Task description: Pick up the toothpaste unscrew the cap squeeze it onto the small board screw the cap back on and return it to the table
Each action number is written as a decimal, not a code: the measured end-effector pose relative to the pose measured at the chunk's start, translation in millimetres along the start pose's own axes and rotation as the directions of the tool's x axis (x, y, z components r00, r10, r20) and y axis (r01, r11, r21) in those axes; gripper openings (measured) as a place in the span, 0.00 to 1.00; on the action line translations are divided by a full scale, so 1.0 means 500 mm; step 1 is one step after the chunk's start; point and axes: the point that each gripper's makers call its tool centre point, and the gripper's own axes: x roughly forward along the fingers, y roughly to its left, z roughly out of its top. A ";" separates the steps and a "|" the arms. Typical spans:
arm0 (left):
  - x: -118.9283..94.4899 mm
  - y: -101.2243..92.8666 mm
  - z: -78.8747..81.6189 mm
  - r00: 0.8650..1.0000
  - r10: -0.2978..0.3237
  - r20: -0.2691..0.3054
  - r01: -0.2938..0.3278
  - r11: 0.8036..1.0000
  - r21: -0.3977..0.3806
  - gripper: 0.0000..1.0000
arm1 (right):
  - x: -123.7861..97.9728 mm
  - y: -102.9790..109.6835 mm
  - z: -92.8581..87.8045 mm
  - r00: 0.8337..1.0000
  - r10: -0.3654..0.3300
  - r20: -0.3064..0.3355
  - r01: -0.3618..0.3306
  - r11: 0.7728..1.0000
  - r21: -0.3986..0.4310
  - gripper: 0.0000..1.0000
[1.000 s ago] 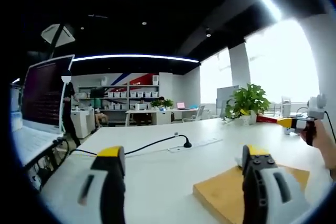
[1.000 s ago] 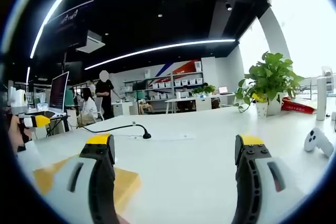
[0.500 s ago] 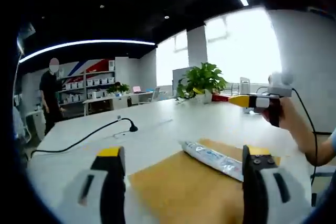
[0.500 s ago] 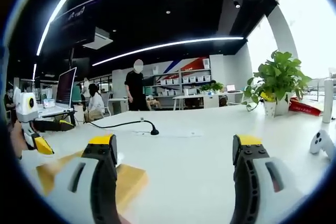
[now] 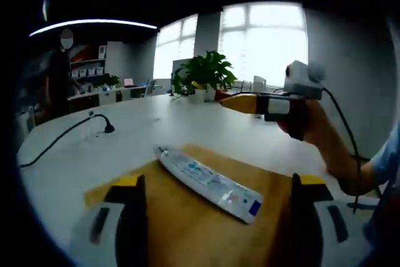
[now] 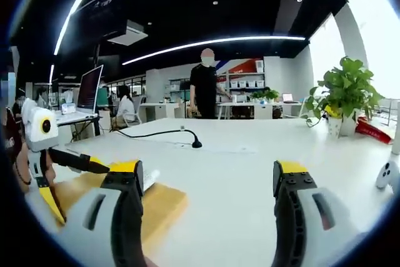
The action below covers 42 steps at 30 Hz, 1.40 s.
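Lying flat on the small wooden board, the toothpaste tube points its cap toward the far left in the left gripper view. The left gripper hovers above it, its 2 jaws spread wide and empty. The right gripper is also wide apart, over the white table.

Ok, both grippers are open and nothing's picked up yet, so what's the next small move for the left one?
Probably lower the left gripper onto the toothpaste. The tube lies flat on the small board, diagonally between the open jaws, untouched, cap end pointing away. The right gripper hovers open above the table, free for the cap.
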 end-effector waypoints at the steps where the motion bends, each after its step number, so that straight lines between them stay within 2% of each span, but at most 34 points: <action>1: 0.003 -0.004 -0.003 1.000 -0.007 -0.006 0.007 1.000 0.006 0.99 | 0.001 0.005 -0.003 1.000 0.010 -0.008 -0.010 1.000 0.000 0.89; 3: 0.007 -0.010 -0.009 1.000 -0.018 -0.015 0.018 1.000 0.004 0.98 | 0.004 0.019 -0.010 0.999 0.046 -0.028 -0.047 0.999 -0.003 0.88; 6: 0.008 -0.030 -0.011 0.997 -0.070 -0.011 0.070 0.997 -0.025 0.98 | 0.011 0.079 -0.029 0.980 0.187 -0.072 -0.185 0.982 0.024 0.87; 8: 0.012 -0.033 -0.008 0.997 -0.082 -0.001 0.081 0.996 -0.046 0.99 | 0.014 0.123 -0.045 0.951 0.289 -0.111 -0.287 0.957 0.029 0.80; 11: 0.020 -0.039 -0.013 0.996 -0.088 -0.011 0.088 0.995 -0.055 0.99 | 0.010 0.189 -0.071 0.893 0.418 -0.166 -0.415 0.908 0.053 0.72; 13: 0.020 -0.044 -0.014 0.995 -0.097 -0.014 0.096 0.994 -0.060 1.00 | 0.009 0.213 -0.082 0.873 0.452 -0.185 -0.448 0.892 0.066 0.69; 14: 0.020 -0.046 -0.013 0.995 -0.102 -0.012 0.101 0.993 -0.063 0.99 | 0.005 0.231 -0.094 0.847 0.487 -0.216 -0.485 0.872 0.063 0.65; 15: 0.020 -0.048 -0.013 0.994 -0.107 -0.011 0.106 0.992 -0.069 1.00 | 0.003 0.239 -0.099 0.836 0.499 -0.228 -0.498 0.865 0.065 0.60; 16: 0.021 -0.049 -0.013 0.994 -0.109 -0.012 0.108 0.991 -0.074 1.00 | 0.003 0.246 -0.102 0.830 0.508 -0.231 -0.507 0.859 0.068 0.54; 18: 0.021 -0.054 -0.018 0.992 -0.121 -0.022 0.118 0.988 -0.102 0.99 | 0.000 0.257 -0.107 0.820 0.522 -0.236 -0.517 0.852 0.088 0.48; 20: 0.019 -0.059 -0.018 0.991 -0.132 -0.020 0.129 0.985 -0.112 1.00 | 0.000 0.264 -0.117 0.806 0.535 -0.252 -0.527 0.843 0.104 0.48; 24: 0.018 -0.057 -0.017 0.991 -0.130 -0.019 0.127 0.986 -0.109 0.99 | -0.001 0.272 -0.122 0.798 0.542 -0.264 -0.535 0.839 0.104 0.48; 27: 0.017 -0.055 -0.015 0.991 -0.131 -0.016 0.128 0.985 -0.114 0.99 | 0.001 0.279 -0.129 0.787 0.560 -0.260 -0.540 0.828 0.148 0.48; 29: 0.018 -0.055 -0.014 0.991 -0.131 -0.014 0.128 0.985 -0.118 0.99 | 0.000 0.287 -0.138 0.772 0.575 -0.271 -0.550 0.818 0.167 0.48; 32: 0.021 -0.055 -0.014 0.991 -0.130 -0.014 0.128 0.985 -0.118 0.99 | -0.003 0.295 -0.137 0.762 0.591 -0.266 -0.561 0.807 0.185 0.50; 35: 0.022 -0.054 -0.015 0.991 -0.131 -0.016 0.128 0.985 -0.115 1.00 | 0.001 0.291 -0.135 0.766 0.590 -0.254 -0.554 0.807 0.203 0.50; 37: 0.023 -0.052 -0.012 0.991 -0.133 -0.011 0.131 0.983 -0.126 1.00 | 0.005 0.289 -0.127 0.778 0.592 -0.212 -0.533 0.799 0.279 0.48; 39: 0.024 -0.051 -0.011 0.991 -0.135 -0.005 0.133 0.982 -0.137 1.00 | 0.007 0.284 -0.127 0.780 0.590 -0.209 -0.530 0.800 0.283 0.45; 40: 0.024 -0.052 -0.011 0.991 -0.136 -0.004 0.134 0.981 -0.140 1.00 | 0.008 0.282 -0.124 0.786 0.585 -0.198 -0.523 0.801 0.291 0.42; 42: 0.025 -0.052 -0.011 0.991 -0.136 -0.004 0.134 0.981 -0.139 1.00 | 0.008 0.286 -0.120 0.785 0.591 -0.185 -0.529 0.795 0.297 0.39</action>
